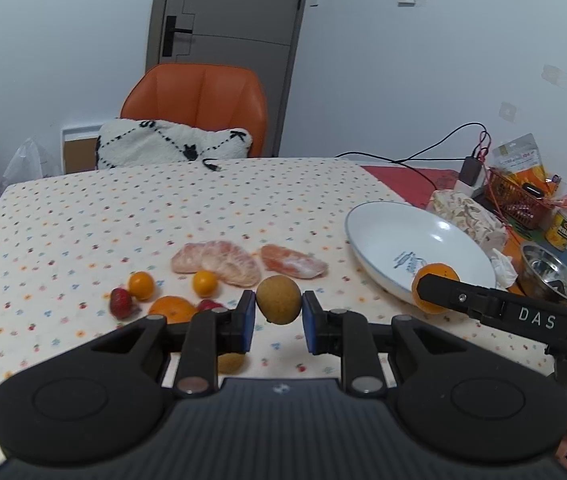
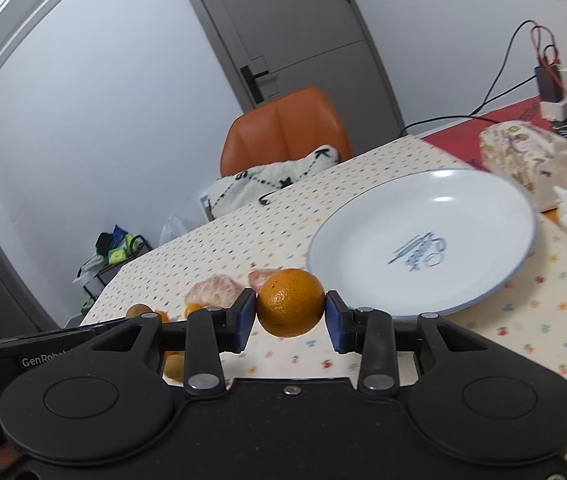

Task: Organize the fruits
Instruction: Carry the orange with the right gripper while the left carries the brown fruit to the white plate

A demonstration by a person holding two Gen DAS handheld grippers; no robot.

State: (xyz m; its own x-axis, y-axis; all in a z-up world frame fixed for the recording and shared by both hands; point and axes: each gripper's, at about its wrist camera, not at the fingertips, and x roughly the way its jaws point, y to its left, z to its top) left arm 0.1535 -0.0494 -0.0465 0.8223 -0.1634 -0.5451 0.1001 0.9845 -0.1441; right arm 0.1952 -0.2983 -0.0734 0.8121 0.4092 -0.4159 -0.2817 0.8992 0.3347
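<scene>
Right now my left gripper (image 1: pixel 278 316) pinches a brown kiwi (image 1: pixel 278 299) between its blue pads, lifted off the dotted tablecloth (image 1: pixel 83 216); the kiwi's long axis stands roughly upright, leaning slightly, across the fingers. My right gripper (image 2: pixel 290 320) clamps an orange (image 2: pixel 290 303) by its sides, held in front of the near rim of the white plate (image 2: pixel 483 216). Peeled citrus segments (image 1: pixel 216 262), two kumquats (image 1: pixel 141 285) and a strawberry (image 1: pixel 120 303) lie on the cloth beyond the kiwi.
</scene>
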